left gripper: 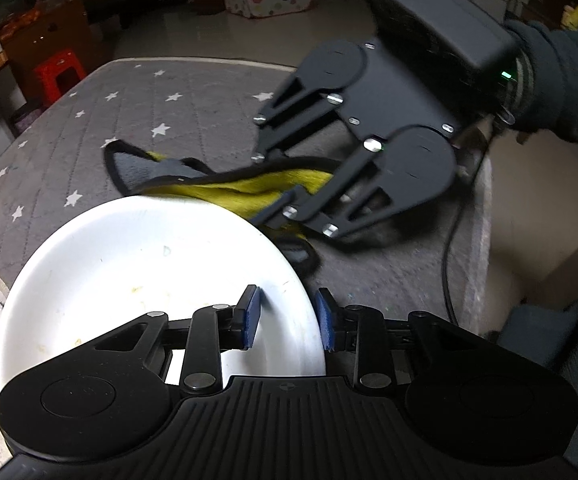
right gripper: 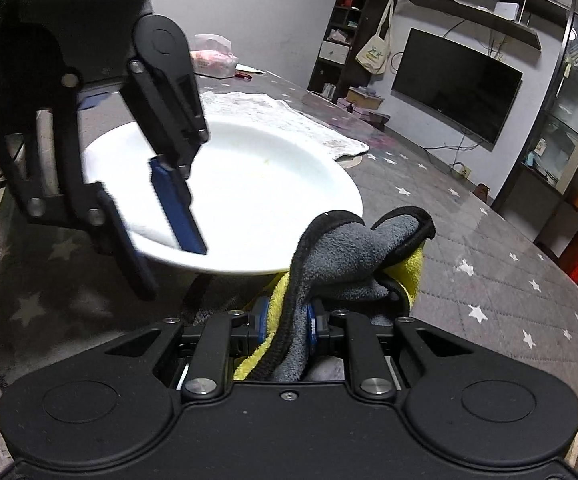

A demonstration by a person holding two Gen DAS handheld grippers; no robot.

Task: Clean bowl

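Broadly, a grey star-print table cover (right gripper: 489, 248) carries everything, and the white bowl (left gripper: 149, 264) — shallow, wide, rigid, glazed and probably slick and breakable — sits tilted, its near edge lifted off the cover, best held at the rim as now. Left gripper (left gripper: 289, 318) has its blue pads nipped across that rim; right gripper (right gripper: 285, 330) is clamped tight on a soft, limp grey-and-yellow cloth (right gripper: 353, 256) just beside the bowl's edge. Bowl holds only faint yellowish smears — no food, no liquid visible.
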